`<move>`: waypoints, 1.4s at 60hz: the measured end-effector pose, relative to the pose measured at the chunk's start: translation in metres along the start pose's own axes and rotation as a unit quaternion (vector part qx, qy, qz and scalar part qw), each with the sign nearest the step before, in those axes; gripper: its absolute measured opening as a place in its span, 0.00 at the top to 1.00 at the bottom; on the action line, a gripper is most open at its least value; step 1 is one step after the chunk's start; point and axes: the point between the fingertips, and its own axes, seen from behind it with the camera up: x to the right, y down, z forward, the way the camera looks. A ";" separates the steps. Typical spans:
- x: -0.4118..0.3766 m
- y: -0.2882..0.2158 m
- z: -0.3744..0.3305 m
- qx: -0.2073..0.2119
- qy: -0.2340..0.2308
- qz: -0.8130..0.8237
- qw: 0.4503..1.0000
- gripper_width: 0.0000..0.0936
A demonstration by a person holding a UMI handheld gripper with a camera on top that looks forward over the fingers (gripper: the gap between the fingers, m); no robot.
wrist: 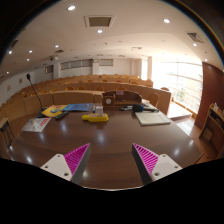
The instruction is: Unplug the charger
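Observation:
My gripper (110, 160) is open, its two magenta-padded fingers (76, 159) spread wide over the near part of a dark wooden table (110, 132), with nothing between them. Well beyond the fingers, at the table's far side, stands a dark boxy device (122, 99) with cables around it. I cannot make out a charger or its plug at this distance.
On the far half of the table lie a yellow object (95, 117), a blue and yellow item (55, 110), papers (36, 124) on the left and a flat grey pad (152, 117) on the right. Wooden seat rows (90, 88) fill the room behind. Bright windows (178, 80) are on the right.

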 end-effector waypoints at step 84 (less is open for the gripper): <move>-0.062 -0.318 0.330 0.268 0.030 -0.081 0.960 0.76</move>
